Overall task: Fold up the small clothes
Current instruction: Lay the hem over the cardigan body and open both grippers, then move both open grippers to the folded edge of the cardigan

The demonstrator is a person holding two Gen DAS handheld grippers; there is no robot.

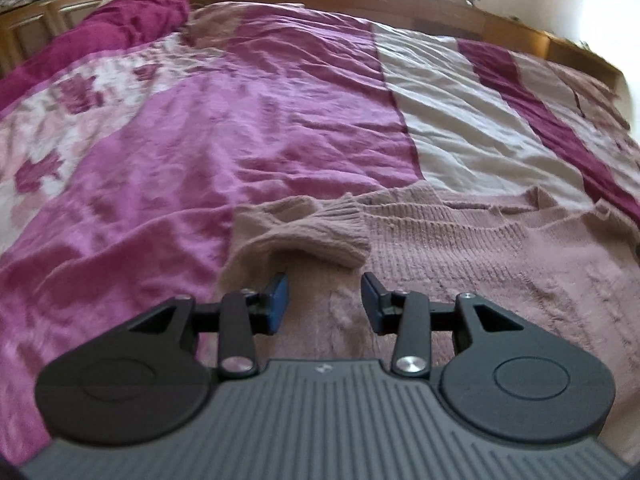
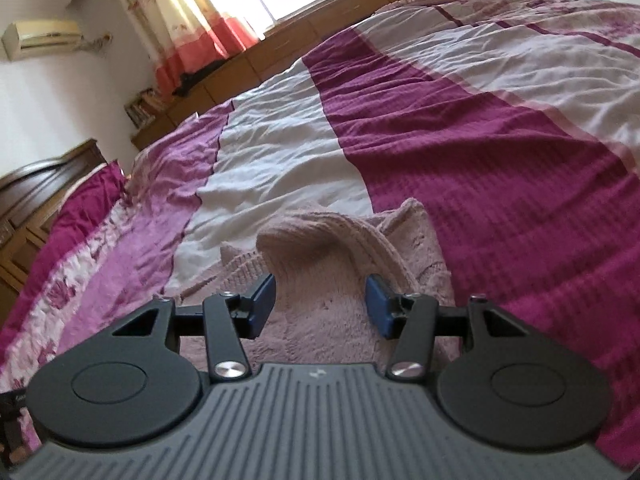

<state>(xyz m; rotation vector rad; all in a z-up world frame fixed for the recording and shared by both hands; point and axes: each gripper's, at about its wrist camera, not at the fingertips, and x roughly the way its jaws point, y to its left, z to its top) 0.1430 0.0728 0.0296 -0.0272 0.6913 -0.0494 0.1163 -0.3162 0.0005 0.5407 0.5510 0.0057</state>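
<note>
While both sleeves are lying folded across the pink sweater (image 1: 460,248) on the bed (image 1: 280,120), the left tool (image 1: 324,304) and right tool (image 2: 321,306) are hovering released, so the next fold is probably calling for gripping the hem.

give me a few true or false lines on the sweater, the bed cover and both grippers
1. A pink knit sweater lies on the bed cover. True.
2. The left gripper is clamped on a sleeve cuff. False: its jaws stand apart with nothing pinched; the cuff lies just ahead of them.
3. The right gripper has its pads apart over the knit. True.
4. The bed cover is plain blue. False: it has magenta, pink and white bands.
5. A curtain hangs by a bright window in the right wrist view. True.
6. The sweater is on a hanger. False: it lies flat on the bed.
</note>
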